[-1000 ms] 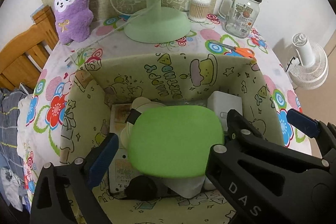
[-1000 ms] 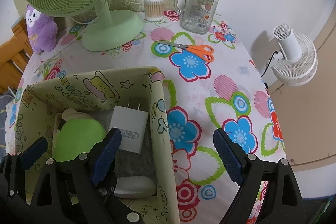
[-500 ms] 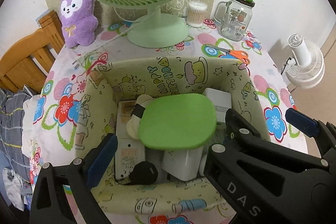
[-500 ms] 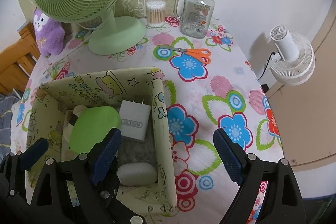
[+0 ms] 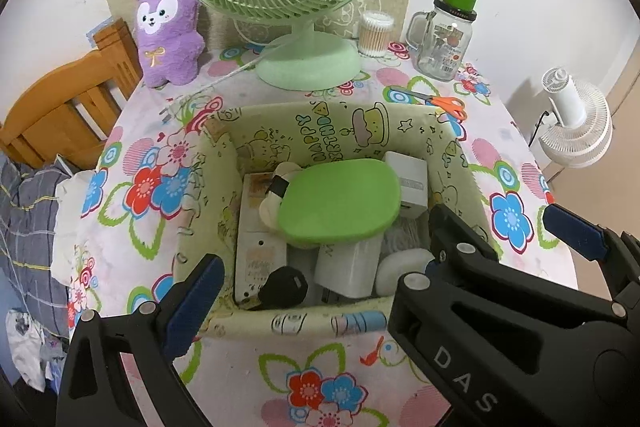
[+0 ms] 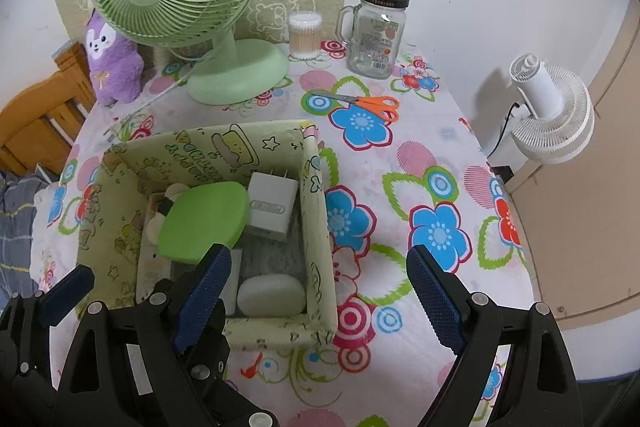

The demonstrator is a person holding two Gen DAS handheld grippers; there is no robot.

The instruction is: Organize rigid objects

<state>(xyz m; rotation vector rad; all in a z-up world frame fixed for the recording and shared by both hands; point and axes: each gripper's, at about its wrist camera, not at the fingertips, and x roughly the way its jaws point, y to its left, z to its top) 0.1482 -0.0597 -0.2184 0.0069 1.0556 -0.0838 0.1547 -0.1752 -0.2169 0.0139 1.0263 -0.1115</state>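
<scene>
Both grippers have pulled back from the cartoon-printed fabric storage box (image 6: 318,227), now at frame centre; left gripper (image 5: 384,267) and right gripper (image 6: 320,287) jaws gape empty.

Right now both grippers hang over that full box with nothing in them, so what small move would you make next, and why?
Probably swing the right gripper toward the orange-handled scissors. Both it and the left gripper are open and empty, the fabric box already holds a green lid and chargers, and the scissors lie loose on the tablecloth beyond the box's right side.
</scene>
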